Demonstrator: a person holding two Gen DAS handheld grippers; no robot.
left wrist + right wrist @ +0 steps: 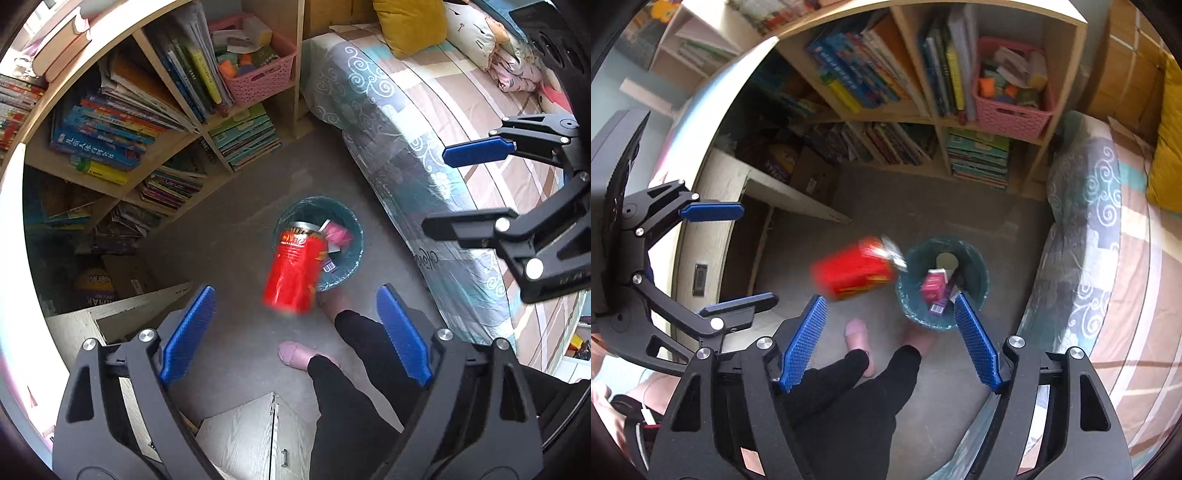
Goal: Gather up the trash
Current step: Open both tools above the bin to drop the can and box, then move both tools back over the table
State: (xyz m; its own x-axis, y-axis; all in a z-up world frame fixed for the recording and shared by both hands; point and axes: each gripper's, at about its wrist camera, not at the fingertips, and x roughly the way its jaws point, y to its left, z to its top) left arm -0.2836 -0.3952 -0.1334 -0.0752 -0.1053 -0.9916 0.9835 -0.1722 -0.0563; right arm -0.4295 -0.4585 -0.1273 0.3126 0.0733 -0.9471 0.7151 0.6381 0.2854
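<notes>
A red snack canister is in mid-air, blurred, just above the near rim of a teal-lined trash bin on the floor. It shows left of the bin in the right wrist view, as a red blur. The bin holds a pink carton and other scraps. My left gripper is open and empty, high above the floor. My right gripper is open and empty too; it also shows at the right in the left wrist view.
A wooden bookshelf full of books with a pink basket stands behind the bin. A bed with pillows lies to the right. The person's legs and slippers stand beside the bin. A white desk is at the left.
</notes>
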